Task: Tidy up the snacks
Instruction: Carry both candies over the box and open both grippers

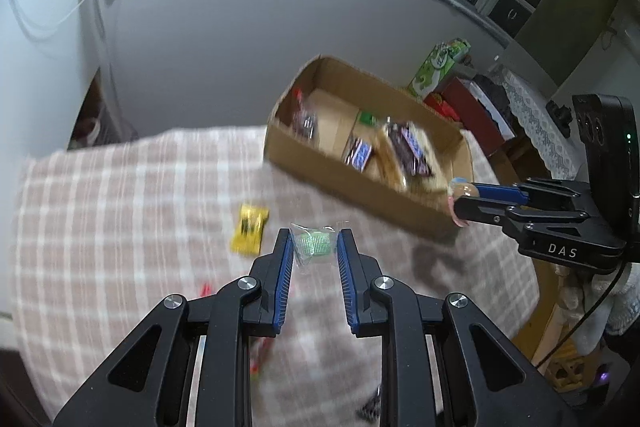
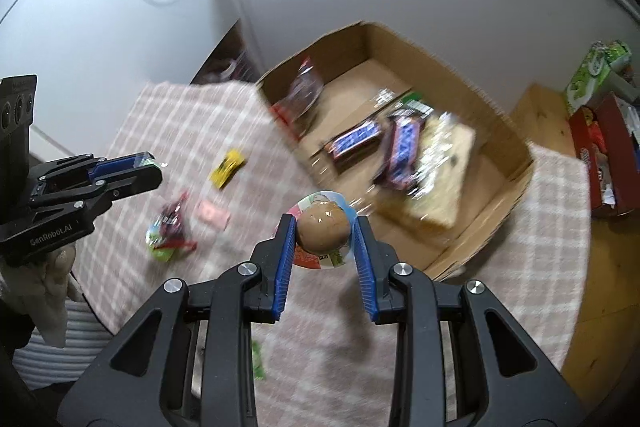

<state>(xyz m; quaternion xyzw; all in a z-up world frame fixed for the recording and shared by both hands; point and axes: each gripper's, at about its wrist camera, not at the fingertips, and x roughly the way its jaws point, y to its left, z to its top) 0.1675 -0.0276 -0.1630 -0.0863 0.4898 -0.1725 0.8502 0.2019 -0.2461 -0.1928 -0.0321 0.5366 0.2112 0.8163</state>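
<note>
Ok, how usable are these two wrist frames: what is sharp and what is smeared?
Left wrist view: the left gripper and its green wrapped candy are sharp; the cardboard box and checked cloth are motion-blurred.
Right wrist view: the right gripper and packaged brown egg are crisp; the chocolate bars streak. Fisheye bends both.

dim indoor light, kinda grey | heavy motion blur on cardboard box (image 2: 460,75) and checked cloth (image 1: 120,195) | gripper fingers (image 1: 285,267) stay sharp | fisheye bends edges, dark corners | soft shadows near the cloth
</note>
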